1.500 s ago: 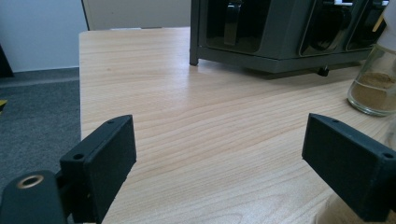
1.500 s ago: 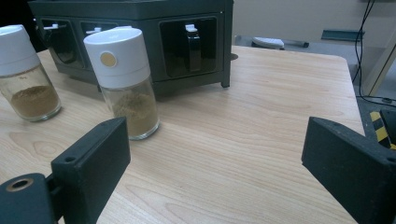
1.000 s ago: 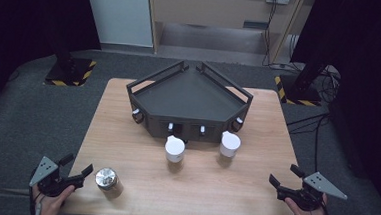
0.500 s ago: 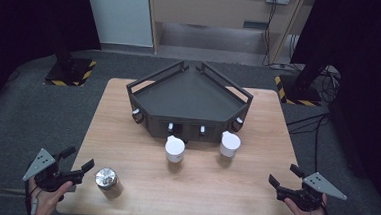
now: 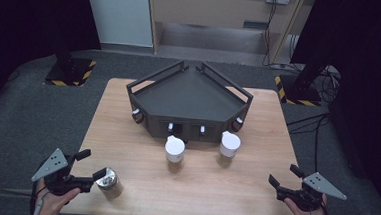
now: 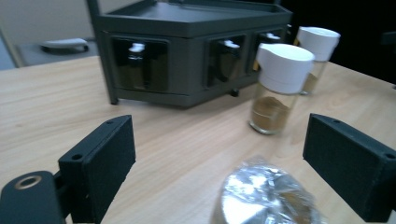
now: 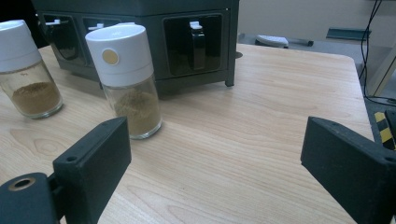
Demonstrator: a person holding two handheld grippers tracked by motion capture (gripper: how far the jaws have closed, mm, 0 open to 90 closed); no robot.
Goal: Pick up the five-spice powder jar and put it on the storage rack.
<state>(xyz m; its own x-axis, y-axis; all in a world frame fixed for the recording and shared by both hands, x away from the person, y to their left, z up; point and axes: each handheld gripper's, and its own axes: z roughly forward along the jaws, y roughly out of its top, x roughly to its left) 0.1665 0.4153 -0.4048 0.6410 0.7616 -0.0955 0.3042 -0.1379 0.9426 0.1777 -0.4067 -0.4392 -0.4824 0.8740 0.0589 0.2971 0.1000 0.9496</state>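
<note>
A small jar with a shiny silver lid (image 5: 108, 180) stands near the table's front left edge. My left gripper (image 5: 91, 164) hovers open just left of it. In the left gripper view the lid (image 6: 266, 198) shows low between the wide-apart jaws, closer to the right one, and I see neither pad touching it. Two white-capped spice jars (image 5: 174, 149) (image 5: 230, 144) with brown powder stand in front of the dark rack (image 5: 189, 95). My right gripper (image 5: 284, 176) is open over the table's front right, with bare wood between its jaws (image 7: 217, 140). The nearer white-capped jar (image 7: 126, 79) stands ahead to its left.
The dark angular rack has small bottles in its front compartments (image 6: 137, 63) and a flat top tray. The wooden table (image 5: 253, 191) ends close in front of both hands. Grey floor and black stands with hazard stripes (image 5: 70, 72) surround it.
My left gripper has lifted a little beside the silver-lidded jar, its jaws just as wide. The right gripper and all the jars have stayed put.
</note>
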